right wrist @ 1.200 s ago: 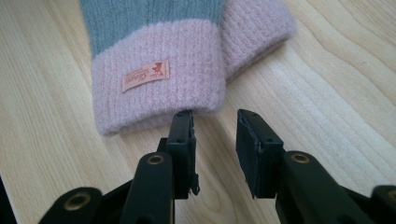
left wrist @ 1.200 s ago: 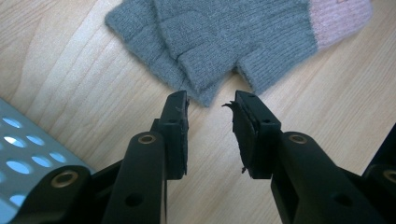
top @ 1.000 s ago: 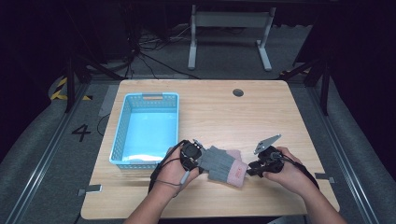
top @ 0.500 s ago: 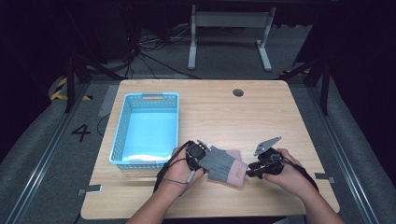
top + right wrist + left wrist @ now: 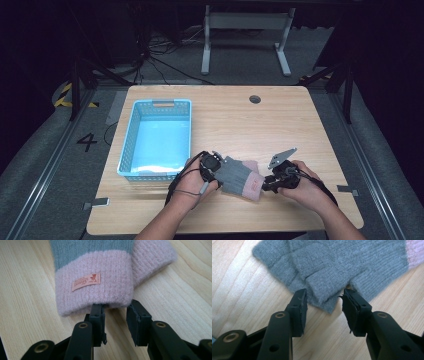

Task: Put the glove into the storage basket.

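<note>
A pair of grey knit gloves [image 5: 237,172] with pink cuffs [image 5: 254,186] lies stacked on the wooden table [image 5: 225,120], near its front edge. My left gripper [image 5: 223,170] points at the grey finger end. In the left gripper view a grey glove tip [image 5: 323,298] lies between the pads of that gripper [image 5: 324,305], which have just been opening and do not press on it. My right gripper [image 5: 265,184] faces the cuff end. Its jaws [image 5: 115,312] stand apart at the edge of the pink cuff [image 5: 100,293], which carries a small orange label [image 5: 86,282].
A light blue plastic basket [image 5: 131,150] stands on the left half of the table, close behind my left hand. A round cable hole [image 5: 255,99] is near the far edge. Bare wood [image 5: 280,125] stretches behind the gloves and to the right.
My left gripper has edged slightly right along the table toward the gloves. The gloves and my right hand have stayed where they were.
</note>
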`<state>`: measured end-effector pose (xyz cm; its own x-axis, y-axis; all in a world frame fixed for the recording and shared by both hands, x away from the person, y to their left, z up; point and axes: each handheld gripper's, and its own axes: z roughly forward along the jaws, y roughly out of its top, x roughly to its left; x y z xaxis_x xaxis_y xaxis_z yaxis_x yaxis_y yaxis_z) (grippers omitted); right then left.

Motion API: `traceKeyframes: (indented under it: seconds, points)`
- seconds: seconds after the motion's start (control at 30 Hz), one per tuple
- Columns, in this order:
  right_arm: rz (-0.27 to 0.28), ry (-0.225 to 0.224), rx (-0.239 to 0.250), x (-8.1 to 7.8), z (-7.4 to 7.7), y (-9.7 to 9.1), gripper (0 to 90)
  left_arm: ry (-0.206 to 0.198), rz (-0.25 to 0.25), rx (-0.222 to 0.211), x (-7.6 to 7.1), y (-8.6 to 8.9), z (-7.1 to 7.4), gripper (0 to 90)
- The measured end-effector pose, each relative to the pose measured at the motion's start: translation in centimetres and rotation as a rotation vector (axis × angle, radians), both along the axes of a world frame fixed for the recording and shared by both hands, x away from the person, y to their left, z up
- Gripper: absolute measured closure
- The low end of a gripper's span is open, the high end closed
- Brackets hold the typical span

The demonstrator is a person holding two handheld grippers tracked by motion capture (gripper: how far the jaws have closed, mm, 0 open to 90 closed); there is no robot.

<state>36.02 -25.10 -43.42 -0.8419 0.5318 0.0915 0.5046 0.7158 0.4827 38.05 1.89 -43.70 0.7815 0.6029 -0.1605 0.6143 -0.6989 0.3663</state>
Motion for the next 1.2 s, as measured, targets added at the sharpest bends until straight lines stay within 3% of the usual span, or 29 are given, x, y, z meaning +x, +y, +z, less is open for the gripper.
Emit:
traceKeyframes:
  seconds: [0.27,0.37,0.47,0.67,0.77,0.93,1.2]
  points:
    - [0.004,-0.005,0.001,-0.1,-0.1,0.1,68.5,-0.021,-0.019,0.019,-0.1,-0.1,0.1,60.1]
    - [0.003,-0.006,-0.001,-0.1,-0.1,0.1,68.9,-0.021,-0.017,-0.006,-0.3,-0.2,0.4,62.5]
    - [0.002,-0.006,-0.002,-0.1,-0.2,0.2,69.1,-0.013,-0.034,0.022,-0.2,-0.3,0.2,64.1]
    - [0.007,-0.008,-0.003,-0.2,-0.2,0.3,69.4,-0.025,-0.035,0.031,-0.3,-0.4,0.2,66.5]
    - [0.009,-0.009,-0.005,-0.2,-0.2,0.3,69.8,-0.039,-0.036,0.037,-0.4,-0.5,0.4,69.3]
    - [0.005,-0.013,-0.003,-0.2,-0.1,0.3,70.8,-0.054,-0.026,0.021,-0.6,-0.4,1.0,82.5]
    - [0.004,-0.018,0.015,-0.2,0.2,0.1,71.7,-0.054,-0.024,0.019,-0.8,-0.4,1.4,86.1]
